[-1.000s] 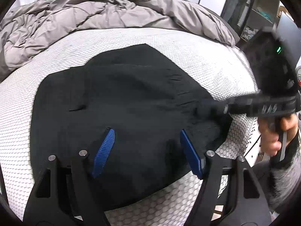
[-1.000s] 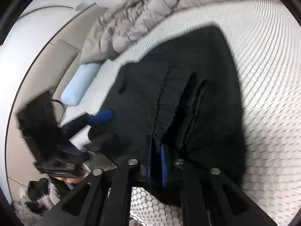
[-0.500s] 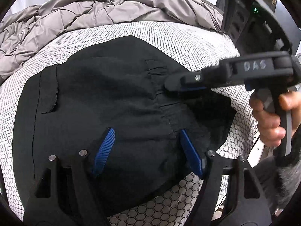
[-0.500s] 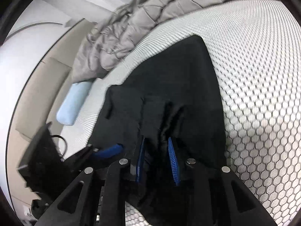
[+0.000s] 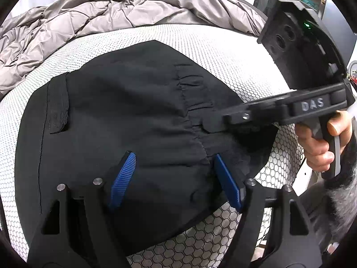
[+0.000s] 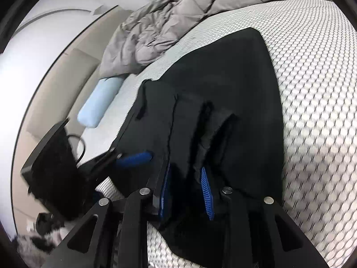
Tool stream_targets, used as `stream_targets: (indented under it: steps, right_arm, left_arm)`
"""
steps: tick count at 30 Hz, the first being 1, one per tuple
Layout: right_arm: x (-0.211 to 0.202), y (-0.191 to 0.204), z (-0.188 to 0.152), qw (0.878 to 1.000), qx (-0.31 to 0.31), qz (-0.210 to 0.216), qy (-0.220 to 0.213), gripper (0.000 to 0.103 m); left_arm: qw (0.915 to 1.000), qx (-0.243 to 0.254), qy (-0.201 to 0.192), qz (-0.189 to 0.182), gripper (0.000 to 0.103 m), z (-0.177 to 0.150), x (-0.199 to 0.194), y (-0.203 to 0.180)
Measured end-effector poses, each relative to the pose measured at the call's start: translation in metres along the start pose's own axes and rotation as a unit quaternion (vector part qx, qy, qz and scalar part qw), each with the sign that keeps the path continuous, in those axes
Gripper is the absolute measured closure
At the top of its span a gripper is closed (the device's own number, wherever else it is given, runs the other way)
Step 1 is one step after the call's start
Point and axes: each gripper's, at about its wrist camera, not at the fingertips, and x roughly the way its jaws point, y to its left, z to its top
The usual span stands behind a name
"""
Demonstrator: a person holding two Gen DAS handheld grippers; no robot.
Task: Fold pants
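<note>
The black pants [image 5: 125, 116] lie folded on the white honeycomb mattress [image 5: 200, 42], waistband toward the near right; they also show in the right wrist view [image 6: 234, 84]. My left gripper [image 5: 174, 165] is open and empty, its blue pads just above the fabric near the waistband. My right gripper [image 6: 185, 172] is open over the gathered waistband, with nothing between its pads; it shows from the side in the left wrist view [image 5: 207, 125]. The left gripper's blue pad also shows in the right wrist view [image 6: 133, 157].
A rumpled grey duvet [image 5: 111, 11] lies across the far side of the bed. A light blue pillow [image 6: 100, 100] sits by the beige headboard [image 6: 62, 84]. The mattress edge [image 5: 287, 156] is at the near right, with shelving beyond.
The right gripper has opened and let go of the waistband, then widened further. The left gripper stayed open while its view shifted closer over the pants.
</note>
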Motion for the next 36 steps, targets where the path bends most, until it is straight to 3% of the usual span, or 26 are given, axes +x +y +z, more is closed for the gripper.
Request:
stream_targets:
  steps: [4, 9, 11, 14, 17, 20, 23, 27, 30, 31, 32, 34, 36]
  right_arm:
    - [-0.001, -0.001, -0.001, 1.000, -0.010, 0.010, 0.002, 0.076]
    - [0.005, -0.006, 0.015, 1.000, 0.012, 0.006, -0.027, 0.076]
    - [0.010, -0.001, 0.017, 0.999, 0.000, -0.020, -0.030, 0.088]
    - [-0.003, 0.026, 0.016, 0.996, -0.038, -0.044, -0.065, 0.092]
    - [-0.012, 0.040, 0.013, 0.995, -0.058, -0.044, -0.073, 0.092]
    - [0.017, 0.007, 0.013, 0.993, -0.009, -0.117, -0.021, 0.085]
    - [-0.001, 0.005, 0.013, 0.995, 0.011, -0.090, -0.032, 0.081]
    - [-0.047, 0.033, -0.011, 0.980, -0.084, -0.155, -0.092, 0.080]
    - [-0.032, 0.038, -0.030, 0.974, -0.141, -0.174, -0.040, 0.081]
    - [-0.016, 0.034, -0.042, 0.960, -0.175, -0.220, 0.005, 0.082]
    - [-0.011, 0.029, -0.051, 0.947, -0.199, -0.250, 0.019, 0.083]
    - [-0.025, 0.022, -0.056, 0.953, -0.191, -0.236, 0.000, 0.083]
    - [-0.036, 0.017, -0.055, 0.951, -0.180, -0.253, -0.004, 0.082]
  left_arm:
    - [1.0000, -0.004, -0.003, 0.001, 0.032, 0.000, -0.001, 0.001]
    - [1.0000, -0.008, -0.004, 0.002, 0.032, 0.001, -0.001, 0.002]
    - [0.9999, -0.013, -0.007, 0.004, 0.032, 0.001, -0.002, 0.003]
    - [0.9997, -0.021, -0.013, -0.001, 0.032, 0.002, -0.006, 0.003]
    - [0.9999, -0.009, -0.007, -0.004, 0.031, -0.001, -0.006, 0.002]
    - [1.0000, -0.003, -0.003, 0.007, 0.031, -0.004, 0.002, 0.000]
    - [0.9997, -0.019, -0.014, 0.002, 0.031, 0.000, -0.010, 0.002]
    - [0.9993, -0.008, -0.036, -0.011, 0.031, 0.002, -0.017, -0.002]
    - [0.9999, -0.001, -0.012, -0.002, 0.030, 0.001, 0.001, -0.004]
    - [0.9999, 0.000, -0.010, -0.005, 0.029, 0.001, 0.003, -0.005]
    - [0.9999, 0.003, -0.009, -0.005, 0.029, 0.001, 0.004, -0.006]
    - [0.9999, 0.006, -0.013, 0.000, 0.029, 0.002, 0.002, -0.007]
    - [0.9999, -0.001, -0.012, -0.002, 0.029, 0.003, 0.001, -0.005]
